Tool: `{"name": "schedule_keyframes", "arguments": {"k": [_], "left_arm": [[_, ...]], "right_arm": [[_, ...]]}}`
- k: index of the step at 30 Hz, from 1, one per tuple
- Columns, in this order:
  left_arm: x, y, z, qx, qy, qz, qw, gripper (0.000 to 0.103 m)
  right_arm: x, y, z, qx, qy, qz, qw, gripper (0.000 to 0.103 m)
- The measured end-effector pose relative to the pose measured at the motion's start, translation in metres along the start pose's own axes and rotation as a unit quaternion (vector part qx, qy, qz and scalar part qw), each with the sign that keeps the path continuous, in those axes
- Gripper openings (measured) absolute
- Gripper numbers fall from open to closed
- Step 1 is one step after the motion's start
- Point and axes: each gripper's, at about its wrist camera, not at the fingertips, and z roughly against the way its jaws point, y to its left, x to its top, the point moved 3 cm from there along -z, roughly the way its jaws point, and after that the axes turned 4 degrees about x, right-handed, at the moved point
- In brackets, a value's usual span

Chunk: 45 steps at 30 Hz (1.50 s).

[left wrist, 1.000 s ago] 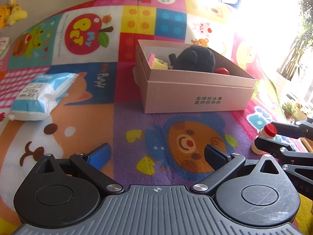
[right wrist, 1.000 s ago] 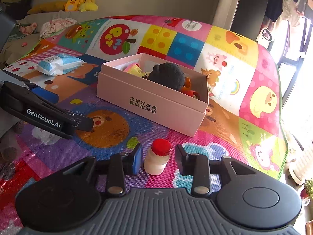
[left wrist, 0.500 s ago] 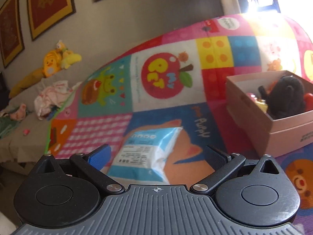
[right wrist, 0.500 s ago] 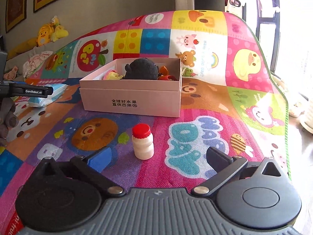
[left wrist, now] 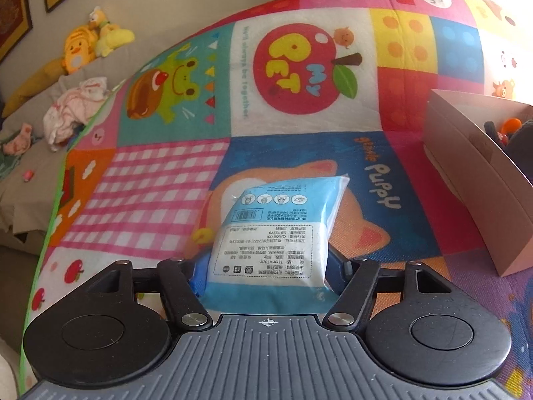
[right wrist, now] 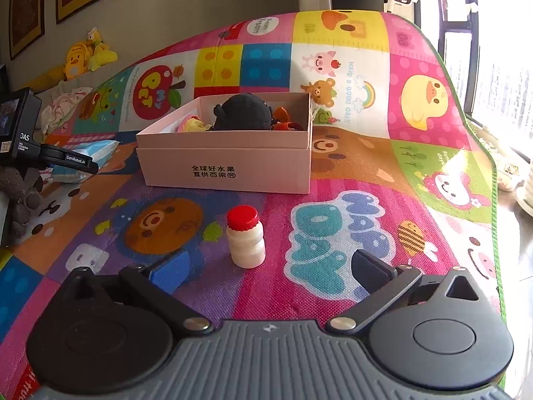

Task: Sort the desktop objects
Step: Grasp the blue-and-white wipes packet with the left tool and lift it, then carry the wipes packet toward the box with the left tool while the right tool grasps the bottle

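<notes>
A blue and white tissue pack (left wrist: 276, 233) lies on the colourful play mat, its near end between the fingers of my left gripper (left wrist: 266, 271). The jaws are closing, and both pads touch the pack's sides and pinch it slightly. A small white bottle with a red cap (right wrist: 246, 240) stands upright on the mat just ahead of my right gripper (right wrist: 268, 265), which is wide open and apart from it. A pink cardboard box (right wrist: 226, 166) holds a black plush toy (right wrist: 246, 113) and other small toys. In the right wrist view the left gripper (right wrist: 76, 161) sits over the tissue pack (right wrist: 96, 148).
The box's side (left wrist: 466, 166) rises to the right of the tissue pack. A grey knitted toy (right wrist: 23, 196) lies at the mat's left edge. Beyond the mat are a couch with yellow plush toys (left wrist: 86, 43) and crumpled cloth (left wrist: 73, 113). A window is at right.
The left gripper swung left from the box to the tissue pack and narrowed its jaws around it. The right gripper let go of the bottle, opened wide and rolled level.
</notes>
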Motion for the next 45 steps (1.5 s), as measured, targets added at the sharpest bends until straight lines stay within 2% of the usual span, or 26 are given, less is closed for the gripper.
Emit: {"name": "schedule_keyframes", "arguments": {"k": [4, 6, 8, 11, 13, 17, 20, 24, 29, 33, 37, 42, 45], "left_arm": [[-0.004, -0.008, 0.021, -0.025, -0.005, -0.006, 0.9996, 0.068], [-0.010, -0.016, 0.038, -0.050, -0.010, -0.010, 0.9986, 0.068], [-0.021, -0.030, 0.062, -0.094, -0.013, -0.020, 0.9953, 0.068], [-0.040, -0.057, 0.098, -0.162, -0.027, -0.052, 0.9850, 0.068], [-0.054, -0.080, 0.120, -0.204, -0.041, -0.084, 0.9745, 0.068], [-0.069, -0.106, 0.138, -0.240, -0.047, -0.110, 0.9633, 0.072], [-0.075, -0.111, 0.138, -0.230, -0.050, -0.122, 0.9642, 0.083], [-0.077, -0.099, 0.130, -0.204, -0.047, -0.109, 0.9717, 0.095], [-0.075, -0.077, 0.114, -0.138, -0.044, -0.076, 0.9865, 0.097], [-0.078, -0.068, 0.107, -0.162, -0.030, -0.055, 0.9847, 0.100], [-0.081, -0.072, 0.114, -0.190, -0.049, -0.067, 0.9783, 0.102], [-0.081, -0.074, 0.113, -0.192, -0.045, -0.064, 0.9783, 0.102], [-0.081, -0.072, 0.110, -0.192, -0.038, -0.056, 0.9792, 0.102]], "right_arm": [[-0.001, -0.001, -0.001, -0.001, 0.003, -0.005, 1.000, 0.103], [-0.001, -0.001, -0.001, -0.001, 0.005, -0.005, 1.000, 0.103], [-0.001, -0.001, -0.001, -0.001, 0.005, -0.004, 1.000, 0.103], [-0.001, -0.001, 0.000, -0.001, 0.002, -0.002, 1.000, 0.103], [-0.001, 0.000, 0.001, -0.002, 0.000, 0.000, 1.000, 0.103], [-0.001, -0.001, -0.003, -0.002, 0.012, -0.005, 1.000, 0.103], [0.000, -0.003, -0.007, -0.004, 0.026, -0.008, 1.000, 0.103], [-0.001, 0.000, -0.011, 0.003, 0.042, 0.005, 0.999, 0.103], [-0.003, 0.010, -0.018, 0.004, 0.070, 0.038, 0.997, 0.103], [-0.003, 0.008, -0.021, 0.009, 0.080, 0.036, 0.996, 0.103], [-0.002, 0.008, -0.022, 0.010, 0.087, 0.037, 0.995, 0.103], [0.002, 0.008, -0.023, 0.016, 0.088, 0.045, 0.995, 0.103], [0.007, 0.013, -0.021, 0.000, 0.057, 0.069, 0.996, 0.098]]}}
